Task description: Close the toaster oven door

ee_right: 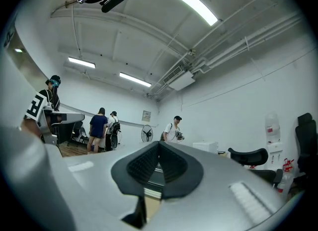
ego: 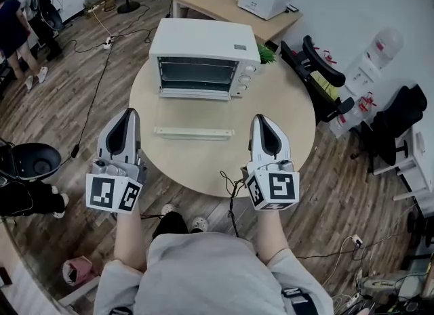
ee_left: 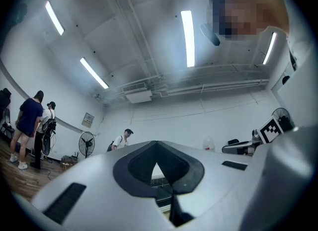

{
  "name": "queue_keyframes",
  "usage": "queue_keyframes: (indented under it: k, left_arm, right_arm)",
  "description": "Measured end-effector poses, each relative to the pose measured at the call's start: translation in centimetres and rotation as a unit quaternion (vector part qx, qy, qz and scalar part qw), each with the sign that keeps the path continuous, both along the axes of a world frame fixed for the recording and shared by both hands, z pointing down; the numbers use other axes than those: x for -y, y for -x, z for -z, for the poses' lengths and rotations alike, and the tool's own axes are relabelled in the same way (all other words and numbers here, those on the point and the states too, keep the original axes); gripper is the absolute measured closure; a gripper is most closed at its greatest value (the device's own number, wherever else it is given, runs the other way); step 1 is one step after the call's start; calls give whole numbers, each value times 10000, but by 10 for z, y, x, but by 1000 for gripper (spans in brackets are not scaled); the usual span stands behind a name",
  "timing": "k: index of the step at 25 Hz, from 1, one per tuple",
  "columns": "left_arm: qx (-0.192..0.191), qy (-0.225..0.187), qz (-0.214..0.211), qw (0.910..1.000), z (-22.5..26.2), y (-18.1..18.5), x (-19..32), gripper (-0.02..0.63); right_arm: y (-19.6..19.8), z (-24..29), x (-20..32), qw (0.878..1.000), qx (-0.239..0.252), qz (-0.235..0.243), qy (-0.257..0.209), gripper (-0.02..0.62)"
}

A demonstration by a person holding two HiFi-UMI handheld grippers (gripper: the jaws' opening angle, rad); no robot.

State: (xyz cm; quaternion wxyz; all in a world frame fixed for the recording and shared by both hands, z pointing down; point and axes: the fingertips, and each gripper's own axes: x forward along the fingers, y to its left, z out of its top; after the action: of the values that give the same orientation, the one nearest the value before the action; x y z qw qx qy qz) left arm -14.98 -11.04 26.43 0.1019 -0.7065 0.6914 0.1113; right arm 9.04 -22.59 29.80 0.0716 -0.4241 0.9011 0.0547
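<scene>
The left gripper's (ego: pixel 129 113) dark pads (ee_left: pixel 135 167) meet at their tips with nothing between them. The right gripper's (ego: pixel 260 119) pads (ee_right: pixel 143 167) are likewise pressed together and empty. Both grippers are held over the near edge of the round table (ego: pixel 293 137), one to each side, pointing toward the toaster oven (ego: pixel 203 44), and neither touches it. The white oven stands at the far side of the table. Its door is folded down open toward the person, the dark cavity (ego: pixel 196 74) is exposed, and the pale door handle (ego: pixel 193 132) lies between the two grippers and a little ahead of them. Black chairs (ego: pixel 319 70) stand right of the table, with a wooden desk (ego: pixel 217 5) behind it.
</scene>
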Motion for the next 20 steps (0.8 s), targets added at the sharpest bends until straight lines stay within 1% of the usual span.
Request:
queue_keyframes:
  k: [4,10,16,20]
  left_arm:
    - [10,99,-147,9998,-5,8,23,598]
    - [-26,213,-553,9982,-15,26,52,598]
    - [-145,366,-968,9945,-24,43,85,598]
    - [-254,499,-1150,9918,-39,53,102,600]
  right_arm:
    - [10,-15,15,9997,-89,-77,208,583]
    - [31,-50,24,9973,-294,-325,585,583]
    - [49,-91,37,9902,-584,-578,1125,583]
    - [56,-124,41,9839,-753,-684,1472,583]
